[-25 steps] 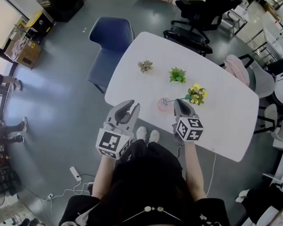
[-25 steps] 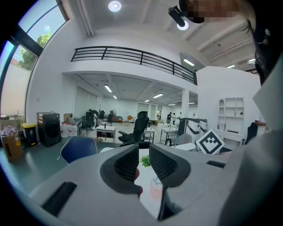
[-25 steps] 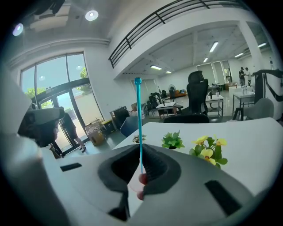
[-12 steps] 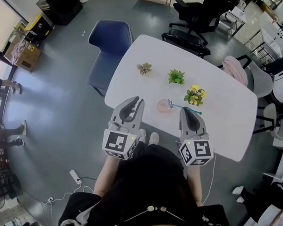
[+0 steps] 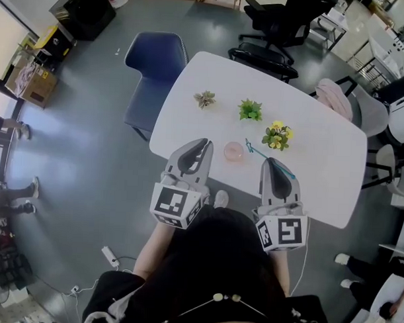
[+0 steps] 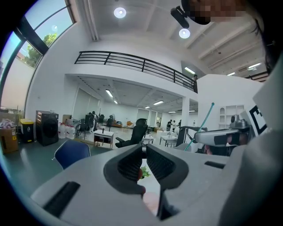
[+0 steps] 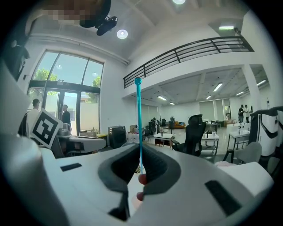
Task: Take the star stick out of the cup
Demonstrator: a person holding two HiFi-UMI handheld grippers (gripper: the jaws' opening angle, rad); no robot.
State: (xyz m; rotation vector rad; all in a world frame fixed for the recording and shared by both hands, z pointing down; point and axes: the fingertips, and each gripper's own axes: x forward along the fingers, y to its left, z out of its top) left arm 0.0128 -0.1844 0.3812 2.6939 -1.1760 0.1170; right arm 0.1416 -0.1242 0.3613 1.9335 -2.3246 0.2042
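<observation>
A pink cup (image 5: 233,151) stands on the white table (image 5: 321,148) near its front edge. My right gripper (image 5: 273,164) is shut on the thin teal star stick (image 5: 255,151). One end of the stick hangs just right of the cup's rim, clear of the cup; the other end pokes out behind the jaws. In the right gripper view the stick (image 7: 139,123) rises straight up from between the pads of my right gripper (image 7: 140,165). My left gripper (image 5: 201,147) hovers left of the cup, shut and empty; its own view shows my left gripper (image 6: 143,164) with pads almost touching.
Behind the cup are a yellow flower pot (image 5: 279,136), a green plant (image 5: 251,109) and a small dried plant (image 5: 205,98). A blue chair (image 5: 156,63) stands at the table's far left, black office chairs (image 5: 279,28) beyond, and a pink-draped chair (image 5: 339,96) to the right.
My right gripper has drawn back toward the person's body with the stick, and the stick's end has come out of the cup. The left gripper has edged forward toward the table.
</observation>
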